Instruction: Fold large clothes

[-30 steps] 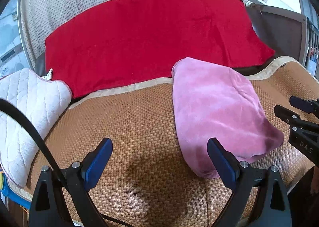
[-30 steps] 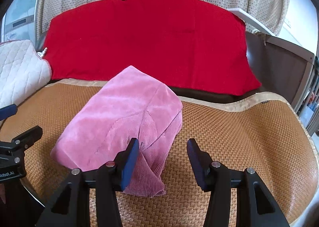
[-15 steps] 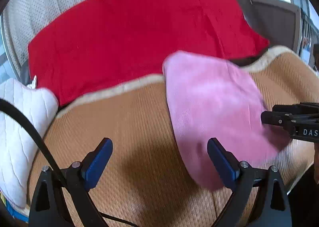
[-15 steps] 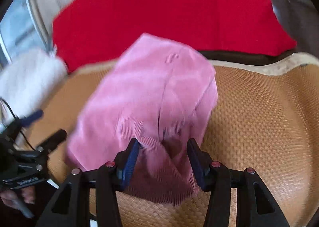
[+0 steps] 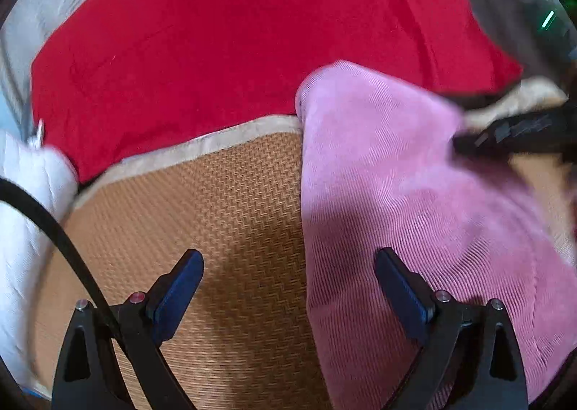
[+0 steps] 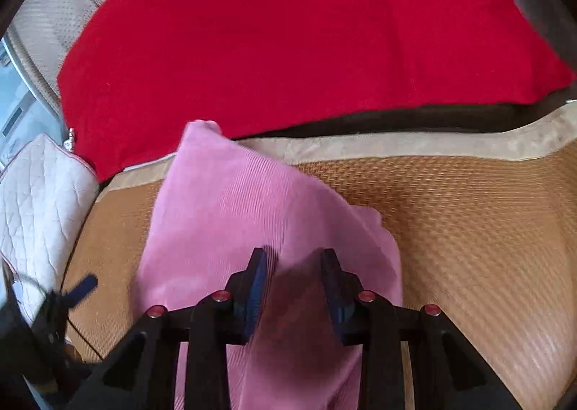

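I am closing my right gripper [image 6: 294, 278] over the already-folded pink garment [image 6: 230, 215], my left gripper [image 5: 288, 287] hanging apart, with the final tidying left.

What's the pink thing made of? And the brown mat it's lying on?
The pink garment looks like soft corduroy: fine raised ribs run across it, matte, no shine. The brown mat looks woven, maybe rattan or bamboo strips: a tight zigzag weave with a slight sheen and a beige cloth border.

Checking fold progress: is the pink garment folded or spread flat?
Folded: the pink garment lies as a compact, doubled bundle on the woven mat, not spread out.
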`<state>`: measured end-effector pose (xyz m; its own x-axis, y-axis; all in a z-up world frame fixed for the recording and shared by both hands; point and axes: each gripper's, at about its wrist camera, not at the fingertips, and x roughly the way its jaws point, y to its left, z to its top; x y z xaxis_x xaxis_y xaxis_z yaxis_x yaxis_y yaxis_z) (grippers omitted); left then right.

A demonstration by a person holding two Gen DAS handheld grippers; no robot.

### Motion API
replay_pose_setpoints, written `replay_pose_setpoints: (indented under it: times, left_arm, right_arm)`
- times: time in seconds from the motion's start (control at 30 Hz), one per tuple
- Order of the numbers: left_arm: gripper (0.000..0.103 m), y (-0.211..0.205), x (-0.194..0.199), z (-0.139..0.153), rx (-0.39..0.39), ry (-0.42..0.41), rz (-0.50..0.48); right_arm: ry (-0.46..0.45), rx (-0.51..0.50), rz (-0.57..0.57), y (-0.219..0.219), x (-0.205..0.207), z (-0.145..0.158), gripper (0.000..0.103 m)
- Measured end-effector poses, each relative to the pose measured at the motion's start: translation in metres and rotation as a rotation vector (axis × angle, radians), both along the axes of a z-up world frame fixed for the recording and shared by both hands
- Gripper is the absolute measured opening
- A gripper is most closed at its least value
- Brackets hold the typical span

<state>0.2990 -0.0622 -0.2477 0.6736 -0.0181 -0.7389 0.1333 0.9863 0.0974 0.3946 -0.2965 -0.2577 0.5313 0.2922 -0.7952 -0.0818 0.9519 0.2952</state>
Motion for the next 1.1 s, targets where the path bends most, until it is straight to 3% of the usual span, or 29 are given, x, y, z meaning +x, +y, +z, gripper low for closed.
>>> replay_pose_setpoints:
  times: [0.1,0.17,0.33,0.5,0.57,0.67,0.77,0.83,0.97,1.1]
  left_arm:
    - [0.096,0.011,0.002,-0.003,-0.072,0.019,0.005]
    - [0.096,0.015,0.0,-0.002,-0.08,0.015,-0.007]
    - [0.096,0.017,-0.012,0.015,-0.05,-0.002,-0.009]
    - [0.096,0.004,-0.028,0.021,0.022,-0.042,-0.071]
    - [0.096,0.0,-0.033,0.018,0.045,-0.064,-0.081]
    - [0.096,-0.001,-0.036,0.011,0.03,-0.076,-0.071]
    - [0.096,0.003,-0.038,0.01,-0.011,-0.07,-0.081]
    - [0.096,0.006,-0.037,0.011,-0.038,-0.054,-0.087]
    - [0.096,0.009,-0.04,0.02,-0.04,-0.05,-0.099]
    - [0.096,0.007,-0.054,0.036,-0.027,-0.111,-0.136]
  right_arm:
    - [0.051,-0.005,0.021,0.006,0.019,-0.02,0.034]
    - [0.046,-0.007,0.028,0.004,0.021,-0.021,0.034]
    - [-0.058,0.019,0.008,0.001,0.008,0.007,0.035]
    - [-0.068,0.048,0.093,0.022,0.016,0.031,0.035]
    - [-0.036,0.053,0.127,0.034,0.029,0.032,0.038]
    - [0.016,-0.017,0.164,0.055,0.052,0.023,0.038]
    - [0.11,-0.155,0.108,0.066,0.078,-0.004,0.038]
    - [0.134,-0.146,0.087,0.059,0.08,-0.013,0.039]
    - [0.08,-0.099,0.052,0.035,0.06,0.005,0.039]
    - [-0.025,-0.022,-0.002,0.004,0.019,0.031,0.039]
